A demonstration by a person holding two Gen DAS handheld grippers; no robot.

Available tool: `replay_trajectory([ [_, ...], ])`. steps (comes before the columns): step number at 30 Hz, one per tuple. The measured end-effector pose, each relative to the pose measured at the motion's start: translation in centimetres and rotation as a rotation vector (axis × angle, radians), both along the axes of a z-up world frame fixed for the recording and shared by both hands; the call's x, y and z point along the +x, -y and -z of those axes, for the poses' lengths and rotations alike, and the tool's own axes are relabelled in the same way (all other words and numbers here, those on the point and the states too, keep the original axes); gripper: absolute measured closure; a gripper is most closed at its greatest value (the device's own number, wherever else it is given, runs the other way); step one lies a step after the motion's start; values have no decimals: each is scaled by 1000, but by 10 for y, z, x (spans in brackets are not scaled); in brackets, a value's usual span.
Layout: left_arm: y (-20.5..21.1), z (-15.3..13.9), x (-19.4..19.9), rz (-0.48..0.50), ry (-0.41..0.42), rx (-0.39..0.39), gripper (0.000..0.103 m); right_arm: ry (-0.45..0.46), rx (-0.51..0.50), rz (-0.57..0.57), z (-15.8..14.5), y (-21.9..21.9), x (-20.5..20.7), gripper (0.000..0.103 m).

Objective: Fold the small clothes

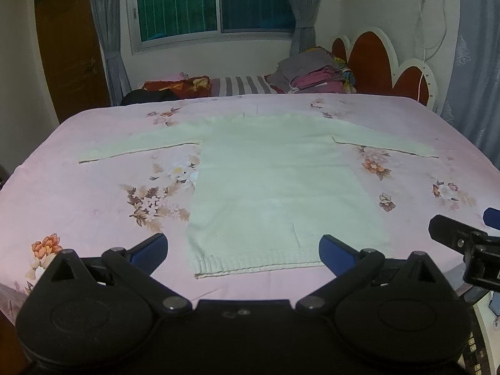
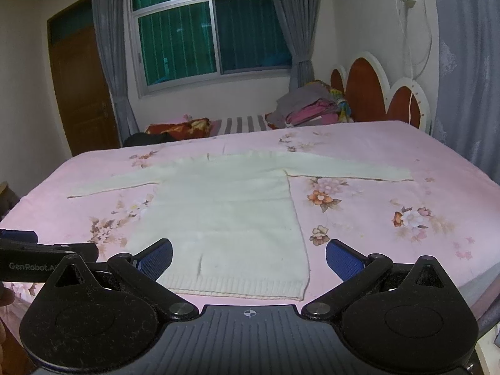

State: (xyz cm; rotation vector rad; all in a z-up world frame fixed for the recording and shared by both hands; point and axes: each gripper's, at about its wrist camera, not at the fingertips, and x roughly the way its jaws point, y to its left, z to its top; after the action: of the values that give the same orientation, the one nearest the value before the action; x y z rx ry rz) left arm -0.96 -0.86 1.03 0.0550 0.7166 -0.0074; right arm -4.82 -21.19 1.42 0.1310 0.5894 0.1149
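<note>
Bed: pink floral sheet [image 1: 93,193], bedroom.
Sweater: pale knit sweater [image 1: 275,181] flat, centred, sleeves spread left and right.
Handling: likely soft, light, floppy; grip near hem corners.
Claws: left gripper [image 1: 243,251] and right gripper [image 2: 249,257] released, empty.

Both wrist views low at bed [image 1: 93,187] foot, facing headboard [image 2: 365,93]

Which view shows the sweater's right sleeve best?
The right wrist view: the sweater's right sleeve lies near centre, cuff clear. In the left wrist view that sleeve sits further off to the side.
</note>
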Motion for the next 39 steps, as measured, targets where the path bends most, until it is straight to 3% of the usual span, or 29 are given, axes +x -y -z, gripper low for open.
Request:
replay_trajectory([
  [39, -1, 4, 12, 0, -25, 3, 0, -29, 7, 5, 12, 0, 13, 0],
])
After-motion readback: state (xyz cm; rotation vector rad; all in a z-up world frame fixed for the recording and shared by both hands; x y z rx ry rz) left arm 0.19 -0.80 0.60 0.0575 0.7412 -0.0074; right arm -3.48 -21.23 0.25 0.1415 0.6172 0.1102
